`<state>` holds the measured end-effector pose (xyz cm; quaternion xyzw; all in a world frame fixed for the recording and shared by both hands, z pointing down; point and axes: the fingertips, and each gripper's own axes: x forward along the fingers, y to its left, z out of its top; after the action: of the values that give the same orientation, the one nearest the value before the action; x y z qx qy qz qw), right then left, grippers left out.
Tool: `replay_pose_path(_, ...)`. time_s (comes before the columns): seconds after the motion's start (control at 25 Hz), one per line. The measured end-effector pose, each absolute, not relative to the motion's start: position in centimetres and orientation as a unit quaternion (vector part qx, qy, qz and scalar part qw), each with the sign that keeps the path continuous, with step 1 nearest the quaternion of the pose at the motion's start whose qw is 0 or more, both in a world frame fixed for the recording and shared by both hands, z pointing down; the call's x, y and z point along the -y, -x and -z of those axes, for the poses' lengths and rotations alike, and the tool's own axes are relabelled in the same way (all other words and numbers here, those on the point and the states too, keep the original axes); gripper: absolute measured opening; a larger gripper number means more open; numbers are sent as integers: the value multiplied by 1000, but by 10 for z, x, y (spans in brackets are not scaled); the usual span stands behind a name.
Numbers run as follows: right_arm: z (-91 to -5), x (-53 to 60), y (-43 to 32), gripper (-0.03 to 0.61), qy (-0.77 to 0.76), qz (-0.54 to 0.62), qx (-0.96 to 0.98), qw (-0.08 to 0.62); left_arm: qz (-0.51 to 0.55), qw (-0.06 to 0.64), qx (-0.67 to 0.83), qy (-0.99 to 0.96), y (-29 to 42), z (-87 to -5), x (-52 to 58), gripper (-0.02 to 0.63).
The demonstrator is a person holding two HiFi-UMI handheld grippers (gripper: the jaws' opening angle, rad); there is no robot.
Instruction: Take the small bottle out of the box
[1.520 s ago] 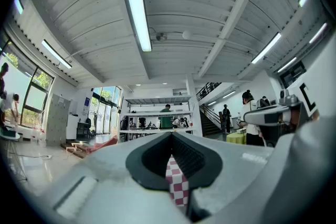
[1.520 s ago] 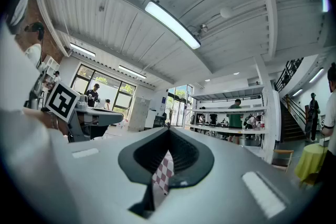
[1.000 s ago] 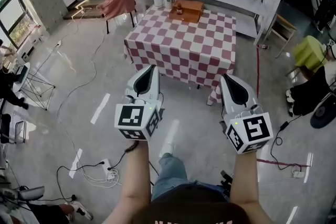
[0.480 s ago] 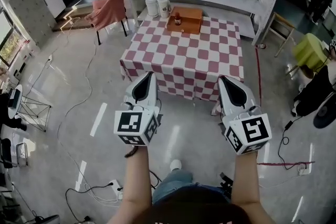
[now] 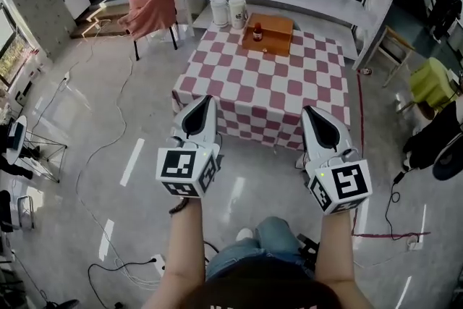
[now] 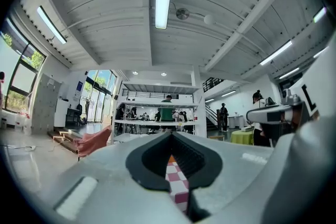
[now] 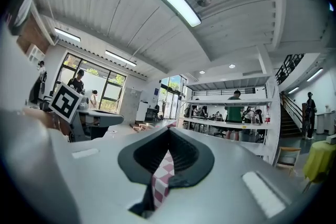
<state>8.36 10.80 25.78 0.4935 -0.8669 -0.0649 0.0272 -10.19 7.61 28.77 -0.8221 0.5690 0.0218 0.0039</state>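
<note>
The bottle (image 5: 257, 31), dark and red-capped, stands in a flat wooden box (image 5: 277, 37) at 12 o'clock on the checked-cloth table (image 5: 246, 87). It is well apart from both grippers: 1 o'clock from the left gripper (image 5: 208, 99), 11 o'clock from the right gripper (image 5: 307, 111). Both pairs of grey jaws, with ribbed black pads, are closed and empty.

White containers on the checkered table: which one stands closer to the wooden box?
The right white container, directly beside the wooden box; the left white container stands beyond it, farther from the box.
</note>
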Motion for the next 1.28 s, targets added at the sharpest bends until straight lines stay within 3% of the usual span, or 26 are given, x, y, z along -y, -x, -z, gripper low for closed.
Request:
replay_pose_path(0.52,-268,-25,-69,-1,-484,66,873,23,-30,6,-580,814,122,-293,-6,-14)
replay_pose_path(1.28,-294,211,-51,-2,-469,54,881,41,33,1,-555,831,106,-316,231,-14)
